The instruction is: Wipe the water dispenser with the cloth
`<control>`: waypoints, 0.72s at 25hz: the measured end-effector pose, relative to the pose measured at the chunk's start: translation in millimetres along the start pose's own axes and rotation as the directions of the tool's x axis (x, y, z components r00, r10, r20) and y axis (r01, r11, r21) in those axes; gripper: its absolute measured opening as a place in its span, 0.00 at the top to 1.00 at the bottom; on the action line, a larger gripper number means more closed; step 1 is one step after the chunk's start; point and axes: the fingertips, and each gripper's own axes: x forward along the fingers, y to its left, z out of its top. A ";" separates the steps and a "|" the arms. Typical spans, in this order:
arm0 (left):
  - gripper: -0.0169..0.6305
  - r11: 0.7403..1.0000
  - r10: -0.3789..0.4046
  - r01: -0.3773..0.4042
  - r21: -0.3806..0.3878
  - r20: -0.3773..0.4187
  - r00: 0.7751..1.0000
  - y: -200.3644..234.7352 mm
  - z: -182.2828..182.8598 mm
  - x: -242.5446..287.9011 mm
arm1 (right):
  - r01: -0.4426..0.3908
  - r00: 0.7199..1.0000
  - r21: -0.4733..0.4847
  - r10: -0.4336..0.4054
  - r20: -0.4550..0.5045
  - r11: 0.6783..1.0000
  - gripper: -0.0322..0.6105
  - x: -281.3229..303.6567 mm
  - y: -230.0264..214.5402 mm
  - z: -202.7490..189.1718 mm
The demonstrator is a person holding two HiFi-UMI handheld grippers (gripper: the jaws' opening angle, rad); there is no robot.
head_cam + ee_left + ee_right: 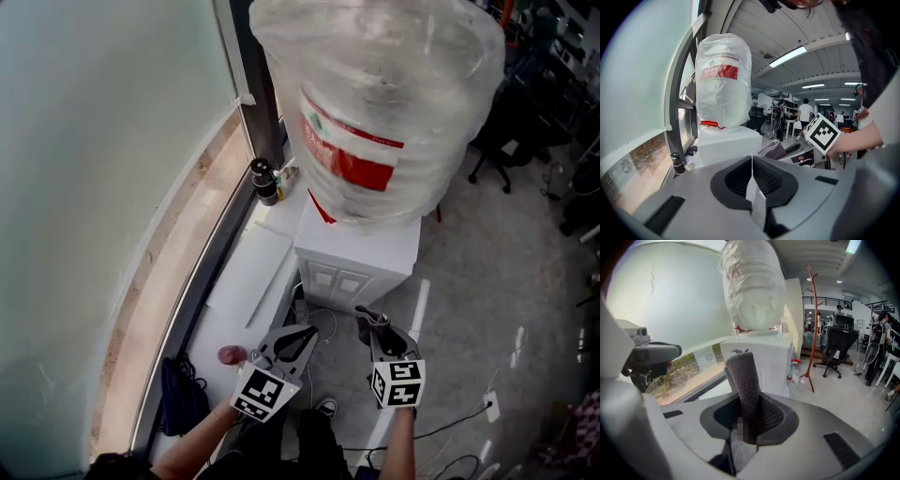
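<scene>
A rolled grey cloth (743, 390) stands clamped between the jaws of the right gripper (746, 420), held in front of the white water dispenser (361, 258) and apart from it. The left gripper (752, 180), also in front of the dispenser, has its jaws pressed together on nothing. A large plastic-wrapped bottle (375, 103) tops the dispenser. A dark flask (265, 181) stands just left of the dispenser, by the frosted window (103, 169). Pale floor (478, 281), a red coat stand (813, 324) and an office chair (839, 345) lie to the dispenser's right.
</scene>
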 end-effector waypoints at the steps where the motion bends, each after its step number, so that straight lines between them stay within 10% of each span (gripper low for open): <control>1: 0.94 1.000 0.000 0.000 -0.018 0.003 1.000 -4.8 5.3 -7.2 | -0.007 1.000 0.001 0.007 0.009 1.000 0.79 -12.1 5.0 5.1; 18: 0.94 0.962 0.222 -0.221 -0.161 -0.010 0.975 -40.3 21.9 -127.4 | -0.093 0.992 0.128 0.080 0.100 0.987 0.79 -161.6 51.2 22.5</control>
